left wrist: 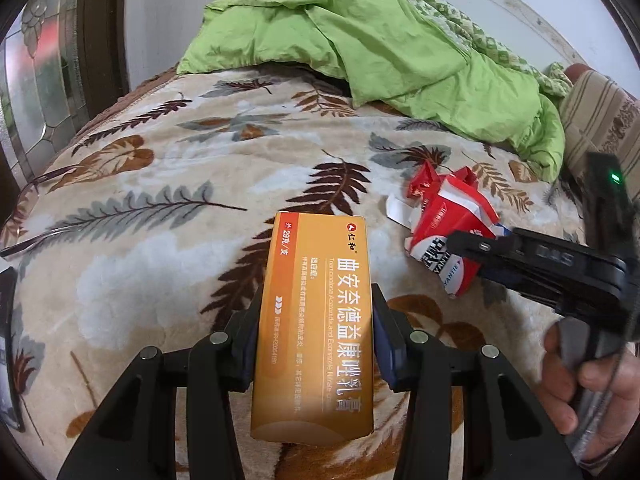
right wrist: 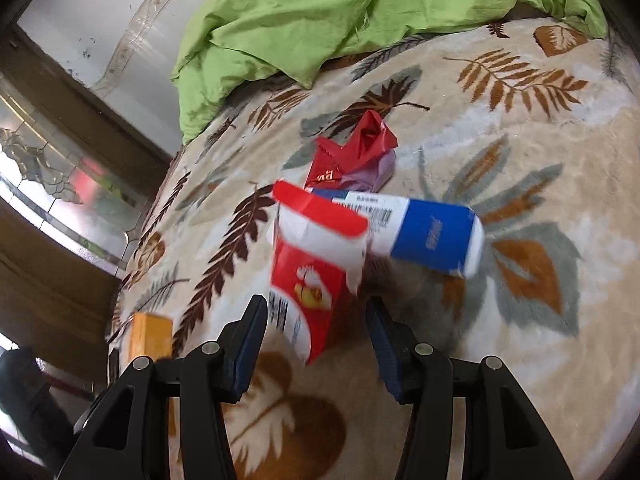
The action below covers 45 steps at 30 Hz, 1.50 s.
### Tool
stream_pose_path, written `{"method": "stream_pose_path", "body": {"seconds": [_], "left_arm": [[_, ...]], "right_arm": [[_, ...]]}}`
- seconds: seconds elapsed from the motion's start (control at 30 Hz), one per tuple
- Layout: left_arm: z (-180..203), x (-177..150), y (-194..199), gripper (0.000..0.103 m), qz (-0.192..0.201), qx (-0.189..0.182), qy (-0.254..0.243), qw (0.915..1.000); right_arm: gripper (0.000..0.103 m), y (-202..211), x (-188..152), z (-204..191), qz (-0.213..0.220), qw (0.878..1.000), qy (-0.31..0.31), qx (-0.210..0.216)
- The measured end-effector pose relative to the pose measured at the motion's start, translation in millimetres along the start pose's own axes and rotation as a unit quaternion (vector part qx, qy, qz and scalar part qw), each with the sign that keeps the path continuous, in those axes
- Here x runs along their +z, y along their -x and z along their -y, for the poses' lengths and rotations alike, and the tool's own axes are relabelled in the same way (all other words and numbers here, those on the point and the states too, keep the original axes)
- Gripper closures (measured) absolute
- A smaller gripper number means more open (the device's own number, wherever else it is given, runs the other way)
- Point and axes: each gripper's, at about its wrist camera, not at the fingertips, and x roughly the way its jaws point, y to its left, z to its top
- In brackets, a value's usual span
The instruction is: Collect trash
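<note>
Left wrist view: rides the left gripper (left wrist: pixel 314 320), tipped down across the blanket (left wrist: pixel 160 168) toward the green quilt (left wrist: pixel 360 48) at the bed's far edge, close in.
Right wrist view: rides the right gripper (right wrist: pixel 316 336), tipped down, near the blanket.
Shared: blanket, green quilt, orange box (left wrist: pixel 316 320), red carton (left wrist: pixel 440 224); left view catches the right gripper from the side.

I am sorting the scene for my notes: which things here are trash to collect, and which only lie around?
For the job:
- orange medicine box, clamped in left hand-held gripper
- red-and-white carton
- blue-and-white box
- red wrapper

Lying about:
- green quilt
- leaf-pattern blanket
</note>
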Motion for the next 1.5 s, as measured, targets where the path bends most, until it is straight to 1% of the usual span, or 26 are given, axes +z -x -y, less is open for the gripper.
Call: {"method": "stream_pose_path", "body": {"seconds": [0.1,0.13,0.2,0.23,0.27,0.43,0.53,0.73,0.8,0.9,1.0,1.1,1.27,1.37,1.5], "left_arm": [[5,-1,0,0.058,0.001,-0.003,-0.012,0.9999],[6,-1,0,0.058,0.002,-0.005,-0.014,0.9999],[7,-1,1,0.058,0.003,-0.006,-0.016,0.9999],[7,-1,1,0.058,0.004,-0.005,-0.016,0.9999],[8,-1,1,0.058,0.005,-0.006,-0.016,0.9998],[12,-4,6,0.058,0.012,-0.005,-0.026,0.9996],[16,-7,13,0.058,0.023,-0.003,-0.036,0.9991],[28,-15,32,0.058,0.049,-0.003,-0.054,0.9974],[34,-19,40,0.058,0.056,-0.004,-0.059,0.9967],[44,-32,53,0.058,0.062,-0.002,-0.066,0.9959],[53,-45,64,0.058,0.065,0.001,-0.071,0.9954],[63,-60,75,0.058,0.066,0.009,-0.079,0.9946],[79,-78,90,0.058,0.076,0.024,-0.105,0.9912],[83,-80,91,0.058,0.083,0.033,-0.116,0.9892],[85,-80,88,0.058,0.085,0.046,-0.126,0.9873]], "right_arm": [[0.049,-8,2,-3,0.010,1.000,0.008,0.000],[0.053,-9,1,-5,0.015,1.000,0.012,-0.002],[0.059,-7,0,-8,0.025,0.999,0.021,-0.001],[0.072,-3,-1,-11,0.032,0.999,0.028,-0.001],[0.075,0,-2,-14,0.035,0.999,0.038,0.000],[0.089,27,-17,-34,0.069,0.993,0.093,-0.025],[0.089,50,-31,-45,0.093,0.988,0.121,-0.036],[0.088,102,-64,-46,0.122,0.987,0.107,-0.018],[0.088,115,-75,-46,0.127,0.985,0.111,-0.021],[0.088,137,-95,-39,0.130,0.985,0.115,-0.023],[0.088,157,-114,-29,0.134,0.984,0.117,-0.034],[0.088,175,-125,-19,0.140,0.985,0.101,-0.027],[0.088,188,-131,-15,0.152,0.983,0.101,-0.029],[0.088,186,-131,-12,0.147,0.984,0.093,-0.024],[0.088,182,-133,-17,0.144,0.983,0.106,-0.029]]}}
